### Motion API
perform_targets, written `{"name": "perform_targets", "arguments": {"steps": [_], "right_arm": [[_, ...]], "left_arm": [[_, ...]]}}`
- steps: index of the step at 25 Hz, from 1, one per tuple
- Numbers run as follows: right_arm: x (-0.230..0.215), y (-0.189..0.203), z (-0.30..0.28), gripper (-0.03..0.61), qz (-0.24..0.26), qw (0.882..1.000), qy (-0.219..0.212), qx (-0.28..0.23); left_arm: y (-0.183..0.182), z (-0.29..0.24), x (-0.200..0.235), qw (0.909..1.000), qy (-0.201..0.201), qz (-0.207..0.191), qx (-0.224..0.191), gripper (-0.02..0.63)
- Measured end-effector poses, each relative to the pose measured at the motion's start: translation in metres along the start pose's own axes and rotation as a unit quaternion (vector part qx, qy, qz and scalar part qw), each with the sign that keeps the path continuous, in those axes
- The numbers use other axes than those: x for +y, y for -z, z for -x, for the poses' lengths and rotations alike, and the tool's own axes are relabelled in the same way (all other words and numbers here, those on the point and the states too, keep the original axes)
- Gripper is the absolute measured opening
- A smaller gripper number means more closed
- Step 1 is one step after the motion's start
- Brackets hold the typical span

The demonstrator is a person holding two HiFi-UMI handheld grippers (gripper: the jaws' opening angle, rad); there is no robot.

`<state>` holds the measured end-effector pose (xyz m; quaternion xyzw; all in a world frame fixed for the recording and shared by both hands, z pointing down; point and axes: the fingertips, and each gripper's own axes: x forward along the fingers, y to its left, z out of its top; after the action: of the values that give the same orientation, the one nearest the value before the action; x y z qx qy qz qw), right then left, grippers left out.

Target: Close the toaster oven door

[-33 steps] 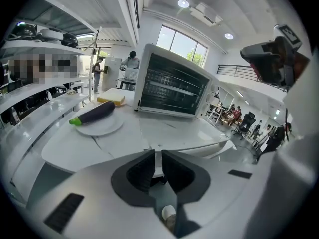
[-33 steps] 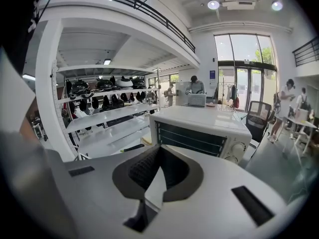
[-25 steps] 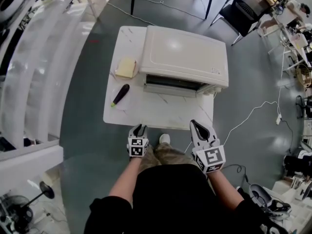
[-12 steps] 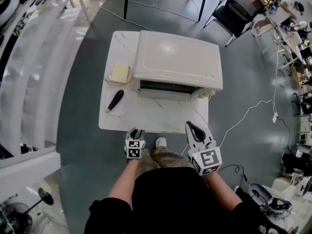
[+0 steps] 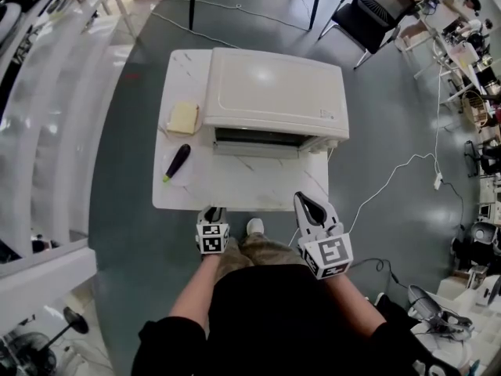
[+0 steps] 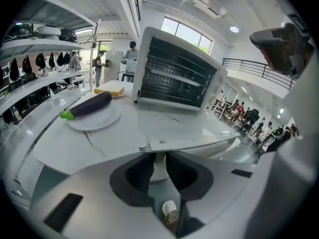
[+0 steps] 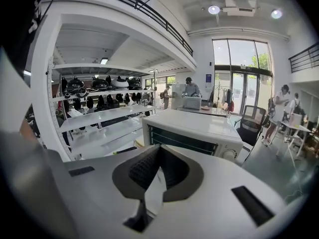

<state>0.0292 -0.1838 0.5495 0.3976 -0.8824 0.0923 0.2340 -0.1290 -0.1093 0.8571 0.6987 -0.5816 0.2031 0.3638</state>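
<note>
The white toaster oven stands at the back of a small white marbled table. Its front faces me, dark, with wire racks showing. A pale strip runs along the foot of that front, and I cannot tell how far the door hangs down. My left gripper is at the table's front edge, left of the oven, shut and holding nothing. My right gripper hovers at the front edge near the oven's right end, shut and holding nothing. Neither gripper touches the oven.
An eggplant lies on a white plate at the table's left, with a yellow slice behind it. White shelving runs along the left. A black chair and a floor cable are to the right.
In the head view the table and oven have slid up and to the left. Both grippers have drifted slightly left and stay by the front edge, jaws unchanged.
</note>
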Motion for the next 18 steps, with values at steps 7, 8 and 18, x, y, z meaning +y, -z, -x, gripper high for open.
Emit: {"name": "perform_targets", "arguments": {"steps": [7,8,18], "right_arm": [[-0.001,-0.005,0.001,0.021,-0.003,1.0,-0.002,-0.008],[-0.002,-0.006,0.001,0.021,-0.004,1.0,-0.001,-0.01],[-0.007,-0.02,0.014,0.021,-0.019,0.999,-0.006,-0.032]], "left_arm": [[-0.008,0.009,-0.003,1.0,0.004,0.0,0.001,0.087],[-0.009,0.009,-0.003,1.0,0.004,0.0,0.0,0.087],[-0.025,0.026,-0.009,0.9998,-0.005,0.018,-0.006,0.084]]}}
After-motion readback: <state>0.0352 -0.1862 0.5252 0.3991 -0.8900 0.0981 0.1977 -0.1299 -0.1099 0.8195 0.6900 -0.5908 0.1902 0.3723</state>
